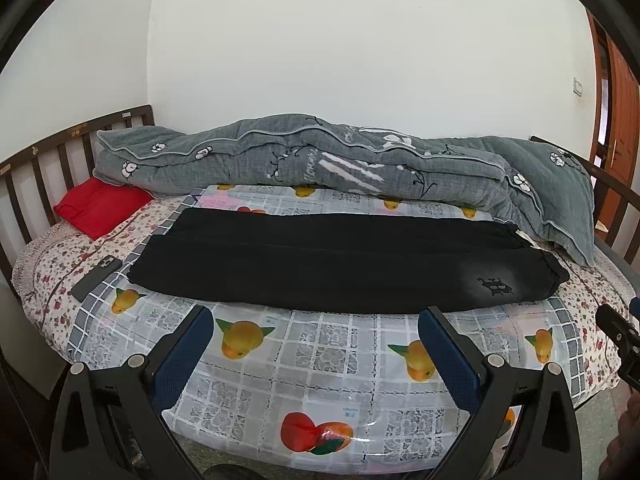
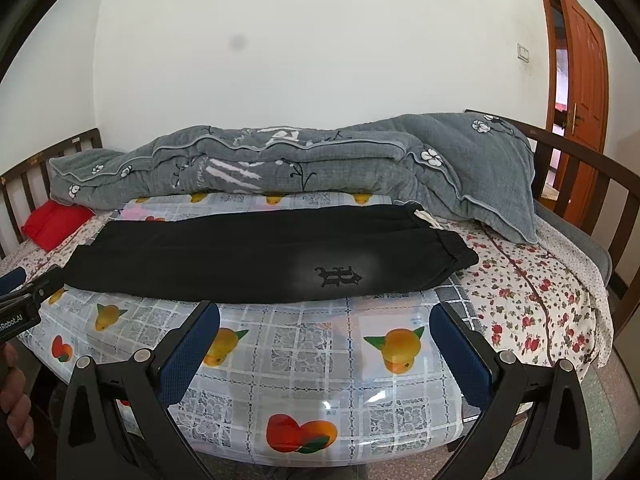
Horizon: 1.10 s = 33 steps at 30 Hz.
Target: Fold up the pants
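Black pants (image 1: 344, 260) (image 2: 260, 256) lie flat across the bed, folded lengthwise with one leg over the other. The waistband with a dark embroidered logo (image 2: 338, 276) is at the right and the leg cuffs are at the left. My left gripper (image 1: 316, 316) hangs open just in front of the pants' near edge, holding nothing. My right gripper (image 2: 324, 312) is also open and empty, short of the near edge below the logo. The right gripper's body (image 1: 620, 332) shows at the right edge of the left wrist view.
A fruit-print plastic sheet (image 1: 320, 364) covers the floral mattress. A rolled grey quilt (image 1: 320, 160) lies behind the pants. A red pillow (image 1: 100, 206) and a dark phone (image 1: 96, 278) sit at the left. Wooden bed rails (image 2: 592, 176) stand at both ends; an orange door (image 2: 580, 60) is at the right.
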Available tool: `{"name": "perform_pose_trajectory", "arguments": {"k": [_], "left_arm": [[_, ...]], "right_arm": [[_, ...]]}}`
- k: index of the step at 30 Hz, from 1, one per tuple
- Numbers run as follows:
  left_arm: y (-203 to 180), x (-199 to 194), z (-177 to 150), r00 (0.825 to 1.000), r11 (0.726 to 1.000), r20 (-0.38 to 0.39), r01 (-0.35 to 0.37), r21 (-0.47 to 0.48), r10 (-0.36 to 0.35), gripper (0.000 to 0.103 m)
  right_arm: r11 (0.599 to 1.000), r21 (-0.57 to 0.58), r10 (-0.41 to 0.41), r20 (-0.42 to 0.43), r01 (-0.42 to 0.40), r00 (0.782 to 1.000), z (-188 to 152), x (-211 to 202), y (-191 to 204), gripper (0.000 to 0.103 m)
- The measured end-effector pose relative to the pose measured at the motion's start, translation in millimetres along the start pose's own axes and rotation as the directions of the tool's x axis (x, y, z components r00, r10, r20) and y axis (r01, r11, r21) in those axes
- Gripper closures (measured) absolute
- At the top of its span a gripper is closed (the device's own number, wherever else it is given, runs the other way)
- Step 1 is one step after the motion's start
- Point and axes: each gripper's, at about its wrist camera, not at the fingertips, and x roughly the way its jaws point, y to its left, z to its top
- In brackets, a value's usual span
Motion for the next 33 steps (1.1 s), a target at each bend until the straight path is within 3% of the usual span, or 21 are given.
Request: {"name": "perform_pose_trajectory", "arguments": {"k": [33], "left_arm": [[4.8,1.6,-0.2,1.0,1.0,-0.004,-0.001,-0.002,0.001,0.0]], "right_arm": [[1.0,-0.007,0.006,0.006,-0.006,1.0,2.6,-3.0,4.4,0.0]]}}
